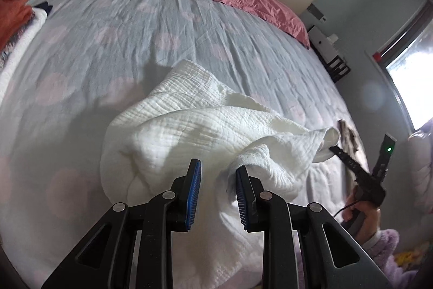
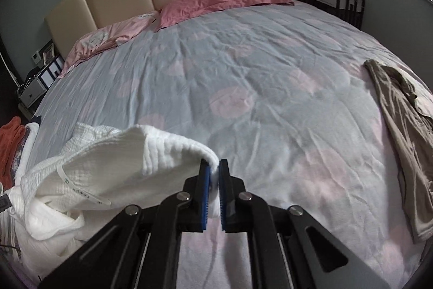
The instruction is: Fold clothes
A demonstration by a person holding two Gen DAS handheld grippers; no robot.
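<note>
White crinkled cotton garment [image 1: 189, 132] lies bunched at the 6 o'clock edge of the grey-and-pink quilted bed [image 1: 135, 26]. We judge the step as pick-up and spreading, before any fold. Right gripper [image 2: 215, 175] is clenched on an edge of the cloth. Left gripper [image 1: 218, 182] stands partly apart; cloth touches one pad, and we cannot tell whether it is gripped. The garment's long axis runs roughly 9 to 3 o'clock, pulled end toward 3. Next move calls for a second hold, then drawing the cloth flat.
</note>
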